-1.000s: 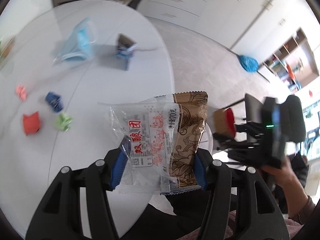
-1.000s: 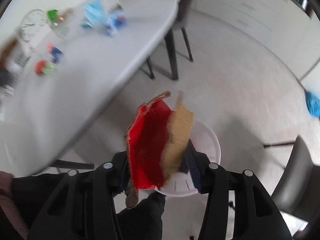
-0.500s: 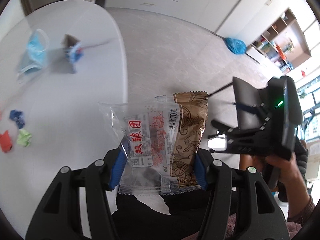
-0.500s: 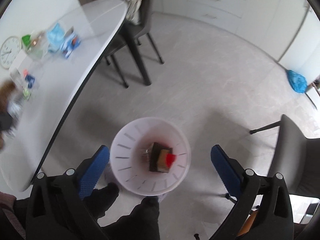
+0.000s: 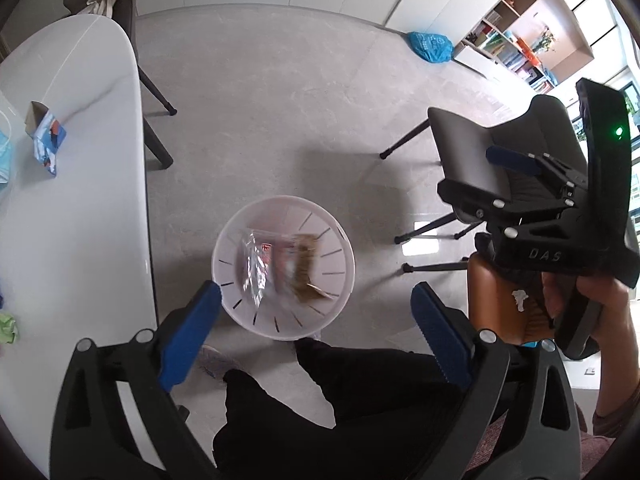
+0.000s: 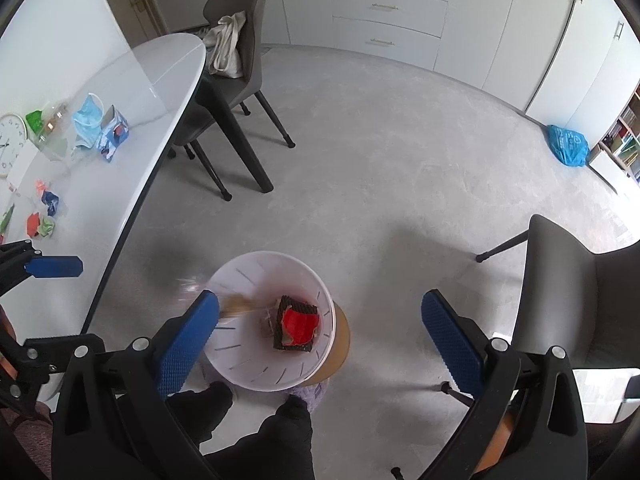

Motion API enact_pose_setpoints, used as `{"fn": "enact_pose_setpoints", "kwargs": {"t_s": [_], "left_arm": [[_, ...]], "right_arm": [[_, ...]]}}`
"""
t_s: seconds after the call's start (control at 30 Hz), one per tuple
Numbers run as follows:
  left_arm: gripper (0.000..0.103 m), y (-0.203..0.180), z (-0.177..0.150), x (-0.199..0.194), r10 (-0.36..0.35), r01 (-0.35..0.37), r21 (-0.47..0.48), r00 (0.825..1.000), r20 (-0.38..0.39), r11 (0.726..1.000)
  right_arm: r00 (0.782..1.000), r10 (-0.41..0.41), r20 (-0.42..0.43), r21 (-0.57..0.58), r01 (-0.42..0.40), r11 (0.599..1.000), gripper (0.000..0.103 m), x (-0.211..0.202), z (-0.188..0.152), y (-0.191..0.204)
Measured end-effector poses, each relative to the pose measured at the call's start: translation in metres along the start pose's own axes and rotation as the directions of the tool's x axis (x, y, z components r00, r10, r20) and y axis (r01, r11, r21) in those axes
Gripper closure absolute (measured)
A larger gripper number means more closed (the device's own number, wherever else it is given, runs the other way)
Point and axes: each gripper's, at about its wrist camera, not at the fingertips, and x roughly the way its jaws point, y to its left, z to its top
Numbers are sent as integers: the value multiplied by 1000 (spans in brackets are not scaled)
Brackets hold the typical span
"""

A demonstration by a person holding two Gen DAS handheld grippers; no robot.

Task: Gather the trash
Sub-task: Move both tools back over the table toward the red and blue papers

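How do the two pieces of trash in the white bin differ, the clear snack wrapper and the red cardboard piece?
The snack wrapper is thin film, clear with a brown end; the red cardboard piece is stiff, red with dark edges. The wrapper is motion-blurred, apparently falling; the cardboard lies sharp and still on the bottom. The wrapper looks longer, the cardboard more compact. Both are inside the white bin, free of any gripper.

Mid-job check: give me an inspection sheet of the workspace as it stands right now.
Surface: white table, trash still on it.
Job's things: white bin on the floor; snack wrapper dropping into it; red cardboard piece inside.
Clutter: blue face mask, small carton, crumpled scraps, clock.
Grippers: left gripper open, jaws just opened, empty; right gripper open, empty.
Cables: nothing seen.
Surroundings: grey chairs, blue plastic bag on the floor, cabinets.
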Motion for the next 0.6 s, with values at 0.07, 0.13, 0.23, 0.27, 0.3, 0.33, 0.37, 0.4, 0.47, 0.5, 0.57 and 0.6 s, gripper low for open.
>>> {"fn": "enact_pose_setpoints", "kwargs": {"t_s": [0.07,0.13,0.23,0.27,0.3,0.33,0.37,0.4,0.47,0.5,0.57,0.6], "left_arm": [[11,1,1,-7,14,-13,-12,1000,24,1000],[9,9,0,-18,41,-38,-41,997,60,998],[8,26,-4,-39,98,-86,-112,989,113,990],[8,33,-6,-47,117,-99,-139,985,127,985],[8,43,-10,-57,144,-118,-177,979,144,977],[8,51,-15,-65,162,-129,-202,975,154,971],[8,61,-22,-75,188,-144,-241,967,171,960],[8,68,-26,-82,202,-151,-262,963,180,953],[8,89,-41,-101,248,-174,-329,948,199,928],[8,98,-49,-109,272,-189,-356,941,202,915],[8,115,-62,-121,305,-209,-392,931,201,896],[8,122,-68,-125,317,-217,-406,927,199,888]], "right_arm": [[1000,5,1,1,-5,1000,3,-1,1,3],[1000,12,5,-3,-12,1000,3,-4,3,7],[1000,22,16,-13,-22,1000,3,-12,7,17],[999,26,21,-16,-25,1000,3,-15,9,20],[999,30,26,-19,-30,999,3,-19,11,24],[999,34,33,-24,-33,999,3,-22,12,29],[998,40,43,-31,-39,999,3,-28,15,35],[998,47,51,-38,-45,998,3,-33,16,41],[995,70,69,-58,-67,996,2,-42,20,54],[994,85,74,-71,-79,994,3,-45,23,63],[991,108,77,-96,-100,990,2,-48,29,77],[990,114,77,-104,-106,989,2,-49,31,83]]}}
